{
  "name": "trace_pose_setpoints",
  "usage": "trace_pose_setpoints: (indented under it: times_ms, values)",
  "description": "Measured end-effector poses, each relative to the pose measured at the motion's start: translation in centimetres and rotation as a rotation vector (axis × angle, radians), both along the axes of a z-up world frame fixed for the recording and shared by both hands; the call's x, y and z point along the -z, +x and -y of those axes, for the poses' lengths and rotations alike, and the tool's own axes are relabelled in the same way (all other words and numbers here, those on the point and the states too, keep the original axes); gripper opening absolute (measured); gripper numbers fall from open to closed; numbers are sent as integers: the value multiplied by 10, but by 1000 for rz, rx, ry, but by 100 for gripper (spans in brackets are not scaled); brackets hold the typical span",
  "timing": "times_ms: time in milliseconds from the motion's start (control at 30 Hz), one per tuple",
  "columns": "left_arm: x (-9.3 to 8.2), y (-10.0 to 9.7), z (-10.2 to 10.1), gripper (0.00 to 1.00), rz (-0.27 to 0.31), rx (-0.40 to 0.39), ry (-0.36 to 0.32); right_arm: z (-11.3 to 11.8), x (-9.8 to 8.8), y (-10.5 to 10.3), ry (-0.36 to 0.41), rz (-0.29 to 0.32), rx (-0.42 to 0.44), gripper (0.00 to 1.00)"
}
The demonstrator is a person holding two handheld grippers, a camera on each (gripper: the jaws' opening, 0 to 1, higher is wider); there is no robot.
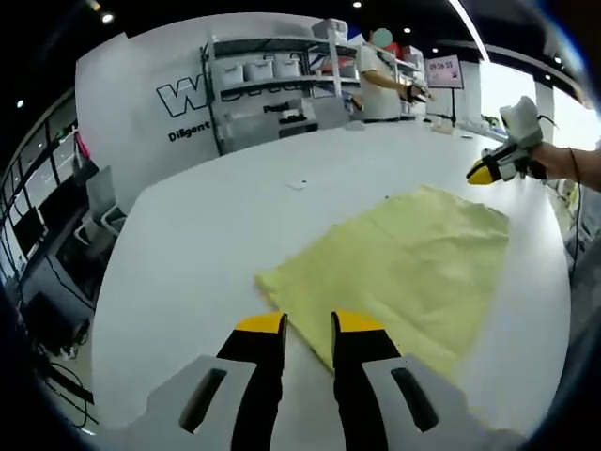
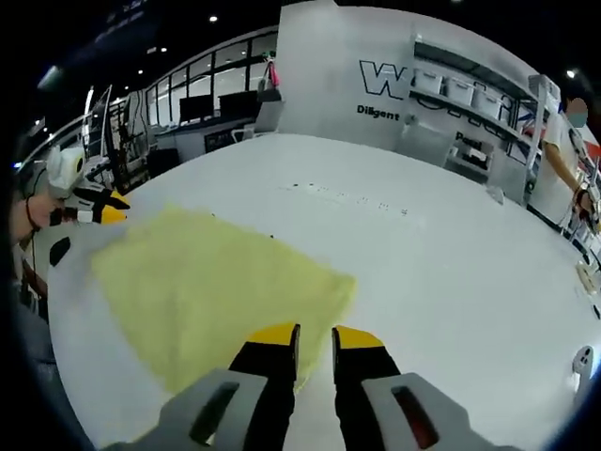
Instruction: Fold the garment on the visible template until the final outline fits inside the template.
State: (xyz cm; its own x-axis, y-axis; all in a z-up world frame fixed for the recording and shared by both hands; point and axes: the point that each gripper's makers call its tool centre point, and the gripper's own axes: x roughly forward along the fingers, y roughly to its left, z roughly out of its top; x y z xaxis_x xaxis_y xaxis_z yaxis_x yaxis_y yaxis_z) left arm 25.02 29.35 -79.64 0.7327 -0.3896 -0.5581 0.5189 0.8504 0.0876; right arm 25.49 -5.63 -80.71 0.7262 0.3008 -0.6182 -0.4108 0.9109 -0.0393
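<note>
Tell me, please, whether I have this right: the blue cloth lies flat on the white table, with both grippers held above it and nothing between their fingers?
Not quite: the cloth is pale yellow, not blue, as the left gripper view shows. The rest stands: it lies flat on the white table, and the left gripper and right gripper are held above it with nothing between their fingers.

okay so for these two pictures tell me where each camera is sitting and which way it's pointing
Left gripper view: rides on the left gripper, looking along its parted jaws over the yellow garment on the white table toward wall shelves; the right gripper and a forearm enter at right.
Right gripper view: rides on the right gripper, looking across the same garment from another side; the left gripper enters at left.
Shared: garment, table, shelves, each other's gripper.
</note>
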Motion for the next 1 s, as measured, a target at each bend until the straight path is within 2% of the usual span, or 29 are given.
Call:
trace_pose_setpoints:
  times_ms: [67,200,333,500,733,800,833,900,1000]
  values:
    - [0,-6,-1,17,-2,-6,3,3,5,-9,-23,-15,12,8]
    - [1,-22,-2,16,-12,-23,-36,0,9,-22,20,-30,24,7]
    - [5,-35,-3,17,-29,-34,-56,2,13,-34,25,-43,35,7]
    - [8,-42,-5,18,-35,-44,-63,4,16,-46,43,-58,59,10]
    - [18,-67,-6,21,-109,-55,-130,3,26,-65,73,-104,67,11]
    - [23,-76,-1,21,-147,-28,-154,3,27,-69,89,-116,69,11]
    - [24,-76,-2,20,-139,-33,-149,2,27,-71,93,-120,69,11]
    - [29,-83,0,20,-159,-15,-140,1,28,-74,99,-129,63,11]
    - [33,-90,4,17,-186,6,-167,-3,31,-83,122,-160,49,11]
